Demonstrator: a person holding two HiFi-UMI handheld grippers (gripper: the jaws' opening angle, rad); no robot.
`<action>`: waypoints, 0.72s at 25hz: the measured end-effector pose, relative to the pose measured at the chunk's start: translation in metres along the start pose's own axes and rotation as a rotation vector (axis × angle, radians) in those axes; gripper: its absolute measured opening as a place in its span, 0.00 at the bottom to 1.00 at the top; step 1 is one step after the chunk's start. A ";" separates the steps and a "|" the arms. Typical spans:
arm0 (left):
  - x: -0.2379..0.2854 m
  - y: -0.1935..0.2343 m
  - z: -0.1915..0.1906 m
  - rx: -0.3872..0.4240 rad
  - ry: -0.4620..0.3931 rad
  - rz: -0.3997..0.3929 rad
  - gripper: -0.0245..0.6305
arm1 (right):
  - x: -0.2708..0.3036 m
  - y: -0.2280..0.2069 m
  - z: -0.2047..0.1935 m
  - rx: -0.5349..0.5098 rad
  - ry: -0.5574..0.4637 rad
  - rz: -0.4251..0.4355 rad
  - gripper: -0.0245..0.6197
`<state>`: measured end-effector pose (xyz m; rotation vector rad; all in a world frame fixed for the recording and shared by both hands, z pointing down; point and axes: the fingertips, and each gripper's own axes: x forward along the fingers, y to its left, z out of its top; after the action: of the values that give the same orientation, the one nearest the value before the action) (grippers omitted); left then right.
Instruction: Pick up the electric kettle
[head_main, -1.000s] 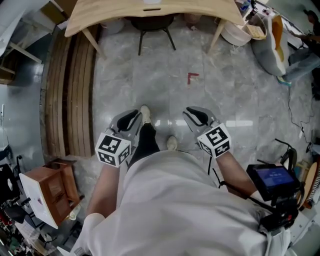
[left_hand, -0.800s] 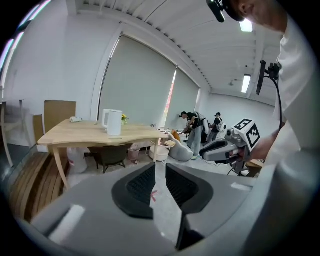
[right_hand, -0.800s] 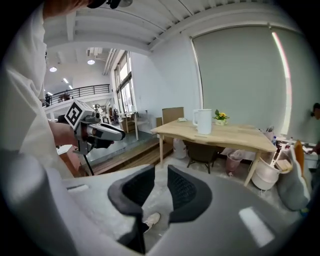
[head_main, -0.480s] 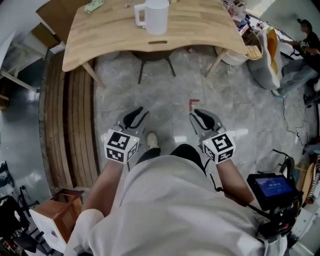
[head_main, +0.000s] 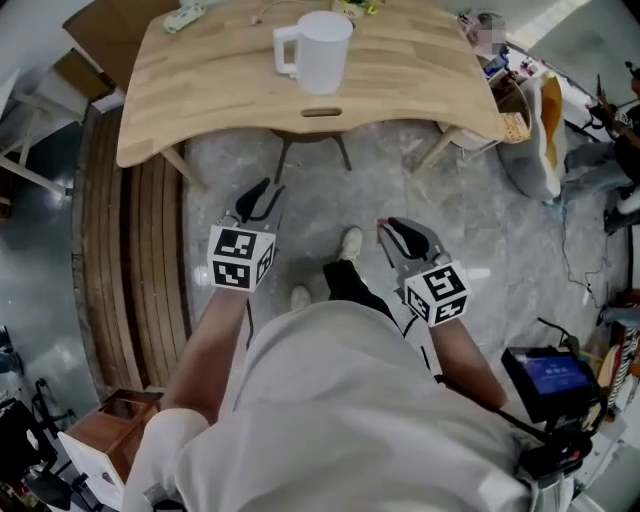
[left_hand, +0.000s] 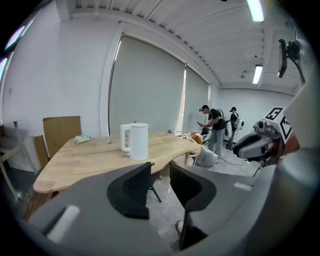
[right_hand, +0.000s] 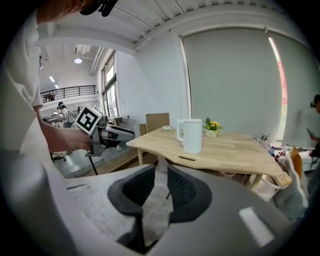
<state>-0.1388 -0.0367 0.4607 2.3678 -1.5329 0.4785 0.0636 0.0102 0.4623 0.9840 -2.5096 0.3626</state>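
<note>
Head view: white kettle stands upright on the wooden bench, middle of the top and toward its far side. Lid on, long axis vertical, handle on its left side. Nothing touches it. A small pale item lies at the far left corner of the bench, well apart from the kettle. Chair legs show under the bench's near edge.

Key relation: the kettle lies far of both tools and roughly between their lines, a bit right of the left tool and a bit left of the right tool. Both tools are over the floor, near side of the bench, well apart from the kettle. The left tool sits slightly farther forward, so it looks the nearer one, and the handle faces its side. Judgement: the left is the better candidate for the handle, and the reach has to go forward and up over the bench edge.

Left gripper view: left tool jaws are opening, a moderate gap, nothing between the pads, only floor behind. Kettle is just above and left of the jaw gap.

Right gripper view: right tool jaws apart by a narrow gap, empty. Kettle is above and right of the gap, with a small flower pot behind it.
</note>
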 end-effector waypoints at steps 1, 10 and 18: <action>0.008 0.010 0.007 0.001 -0.003 0.022 0.23 | 0.006 -0.005 0.005 -0.004 -0.006 0.012 0.15; 0.138 0.084 0.069 -0.009 0.061 0.222 0.26 | 0.067 -0.125 0.064 -0.021 -0.025 0.120 0.15; 0.240 0.164 0.088 -0.024 0.109 0.390 0.31 | 0.096 -0.203 0.055 -0.004 0.053 0.125 0.15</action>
<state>-0.1866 -0.3351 0.4903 1.9883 -1.9401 0.6555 0.1253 -0.2124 0.4768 0.8075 -2.5285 0.4153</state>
